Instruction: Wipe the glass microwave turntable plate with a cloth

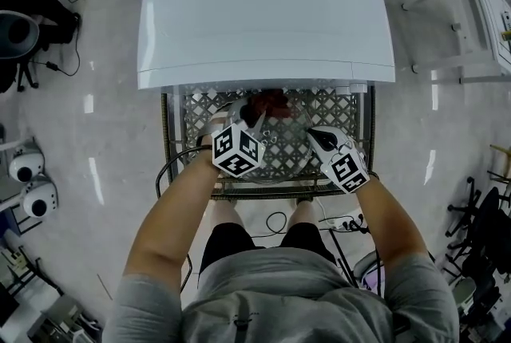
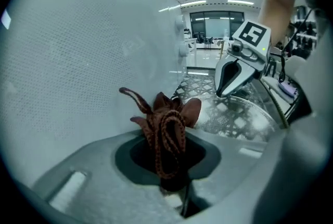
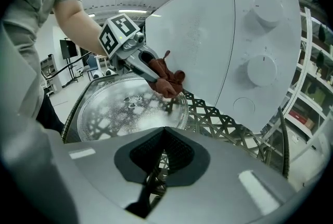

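The left claw [image 1: 257, 113] is clamped on a bunched reddish-brown cloth [image 2: 166, 124]. It holds the wad at the 12 o'clock edge of the glass turntable plate [image 3: 130, 106], close to the white microwave [image 1: 263, 6] front. The plate lies flat on the lattice desk [image 1: 339, 114], and cloudy speckles show across its middle.

The right claw [image 2: 221, 91] is pinched together with nothing between its tips, and it sits at the plate's rim around 3 o'clock.

To wipe well, I would press the wad flat so more cloth meets the glass, since only a small tip seems to touch now. The strokes should then run from 12 toward 6 o'clock in overlapping passes through the speckled centre. The plate could skate on the open lattice, so the right claw should steady the rim with light pressure.
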